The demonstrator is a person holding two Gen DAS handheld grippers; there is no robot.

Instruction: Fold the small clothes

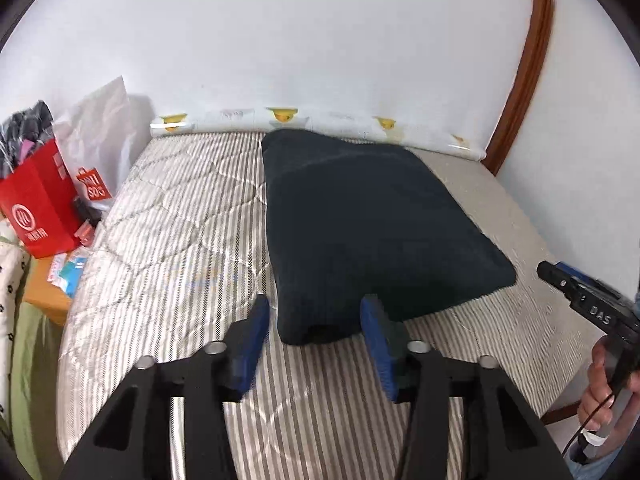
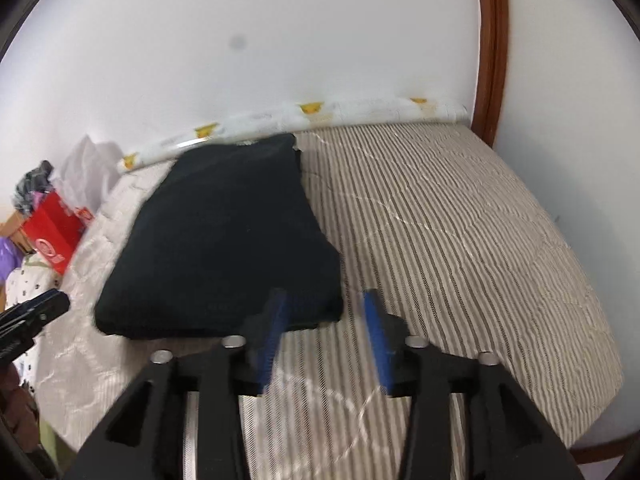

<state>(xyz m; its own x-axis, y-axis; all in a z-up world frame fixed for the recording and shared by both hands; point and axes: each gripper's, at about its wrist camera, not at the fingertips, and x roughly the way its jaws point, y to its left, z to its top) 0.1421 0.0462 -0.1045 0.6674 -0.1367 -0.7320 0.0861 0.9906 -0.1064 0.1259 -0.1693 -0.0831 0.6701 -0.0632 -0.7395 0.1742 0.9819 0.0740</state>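
A dark navy garment (image 1: 372,224) lies folded into a thick, roughly rectangular bundle on a bed (image 1: 168,240) covered with a striped, quilted mattress pad. The bundle's far end comes close to a white roll with yellow marks (image 1: 280,116) that runs along the wall at the far edge of the bed. Its near edge faces both cameras.

The left gripper (image 1: 316,344) hovers over the near left corner of the garment. Its blue-padded fingers (image 1: 258,344) stand apart, and the corner of the cloth shows in the gap between them, but the pads do not press on it. Seen from the left wrist, the right gripper (image 1: 546,270) enters at the right edge, held by a hand (image 1: 604,384) with a cable hanging below it, off the garment's near right corner.

From the right wrist, the right gripper (image 2: 324,340) sits at the near right corner of the garment (image 2: 224,232). Its fingers (image 2: 374,344) are also apart and blurred; the left one overlaps the dark cloth's edge, the right one is over bare striped bed (image 2: 460,232). Nothing is clamped.

To the left of the bed stand a red paper bag (image 1: 34,204) and a white bag (image 1: 100,136), with dark items poking out of the red one. A brown wooden frame (image 1: 528,60) curves up the wall at the far right.
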